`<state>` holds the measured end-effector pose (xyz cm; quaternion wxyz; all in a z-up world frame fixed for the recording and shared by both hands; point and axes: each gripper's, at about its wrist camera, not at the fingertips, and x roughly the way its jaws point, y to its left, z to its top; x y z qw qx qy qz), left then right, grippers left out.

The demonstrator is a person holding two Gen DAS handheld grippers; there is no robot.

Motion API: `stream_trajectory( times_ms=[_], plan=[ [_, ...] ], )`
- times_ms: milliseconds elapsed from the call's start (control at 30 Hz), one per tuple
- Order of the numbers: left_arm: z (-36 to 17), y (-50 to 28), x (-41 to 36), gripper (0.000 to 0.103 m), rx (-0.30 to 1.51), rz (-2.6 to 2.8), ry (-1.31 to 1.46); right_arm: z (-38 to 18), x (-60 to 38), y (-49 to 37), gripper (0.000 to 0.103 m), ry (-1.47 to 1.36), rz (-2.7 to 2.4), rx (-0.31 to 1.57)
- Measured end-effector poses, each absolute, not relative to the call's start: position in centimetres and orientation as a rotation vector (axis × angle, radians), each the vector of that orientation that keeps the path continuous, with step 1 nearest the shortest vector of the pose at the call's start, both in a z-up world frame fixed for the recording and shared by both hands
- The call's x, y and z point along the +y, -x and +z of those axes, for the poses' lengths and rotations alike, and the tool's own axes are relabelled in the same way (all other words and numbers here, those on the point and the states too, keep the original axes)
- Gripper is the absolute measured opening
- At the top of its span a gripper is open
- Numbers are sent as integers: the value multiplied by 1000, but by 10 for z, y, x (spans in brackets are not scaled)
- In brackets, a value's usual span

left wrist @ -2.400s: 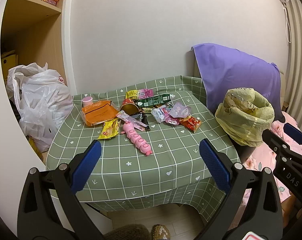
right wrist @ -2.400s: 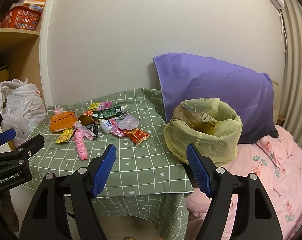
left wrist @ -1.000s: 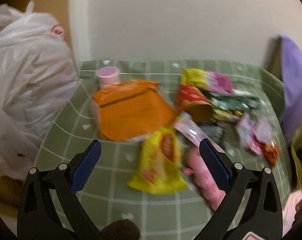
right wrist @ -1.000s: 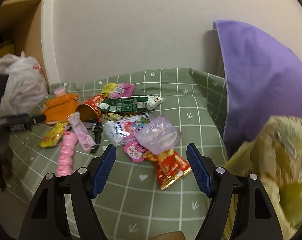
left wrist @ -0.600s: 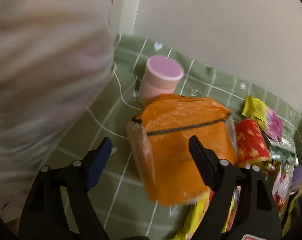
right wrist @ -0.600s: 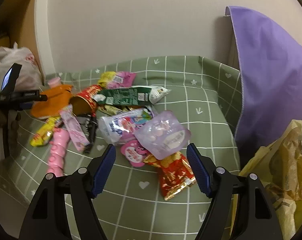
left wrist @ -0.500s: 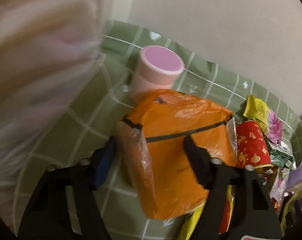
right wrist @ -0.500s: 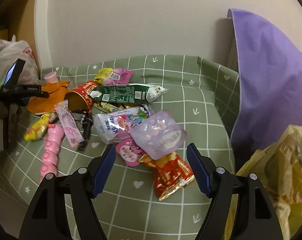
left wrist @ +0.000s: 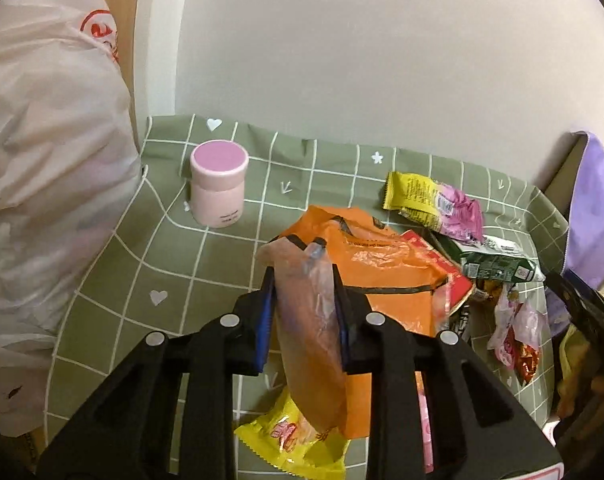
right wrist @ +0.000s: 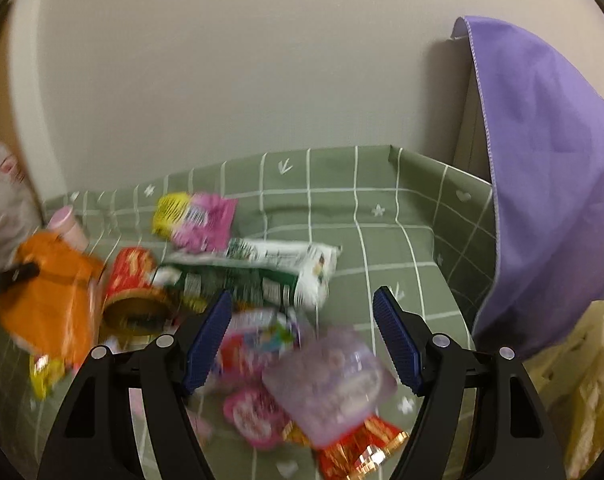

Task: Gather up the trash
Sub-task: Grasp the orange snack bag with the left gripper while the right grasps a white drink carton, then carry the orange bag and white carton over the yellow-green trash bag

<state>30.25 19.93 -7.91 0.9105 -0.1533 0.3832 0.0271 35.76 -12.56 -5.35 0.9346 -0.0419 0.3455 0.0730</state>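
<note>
- The orange bag (left wrist: 381,276) lies at the left end of the trash heap on the green checked tablecloth (left wrist: 174,264); its near clear-film edge stands up between my left gripper's (left wrist: 303,280) pads.
- My left gripper's jaws have just been closing and now pinch that film edge from both sides.
- A pink jar (left wrist: 218,183) stands upright behind and left of the orange bag, apart from it.
- A yellow wrapper (left wrist: 298,444) lies partly under the orange bag's near end.
- A red cup (right wrist: 136,292) lies on its side just right of the orange bag; a green packet (right wrist: 254,276) lies beyond that.
- My right gripper (right wrist: 303,336) stands with jaws wide, nothing between them, above the right part of the heap; that view is blurred.
- A purple cloth (right wrist: 549,184) hangs well right of the orange bag.
</note>
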Motion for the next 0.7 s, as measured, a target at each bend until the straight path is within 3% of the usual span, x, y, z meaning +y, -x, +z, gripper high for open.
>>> stream_trajectory(
  times_ms=[433,600,700],
  plan=[
    [-96,-308,206,24,810,56,331,-96,-137,-424,68,-262,79,836],
    [-91,-305,204,23,802,67,322,-96,-143,-427,35,-373,171,860],
    [-76,-304,203,23,772,55,330,-68,-147,-423,25,-383,208,823]
  ],
)
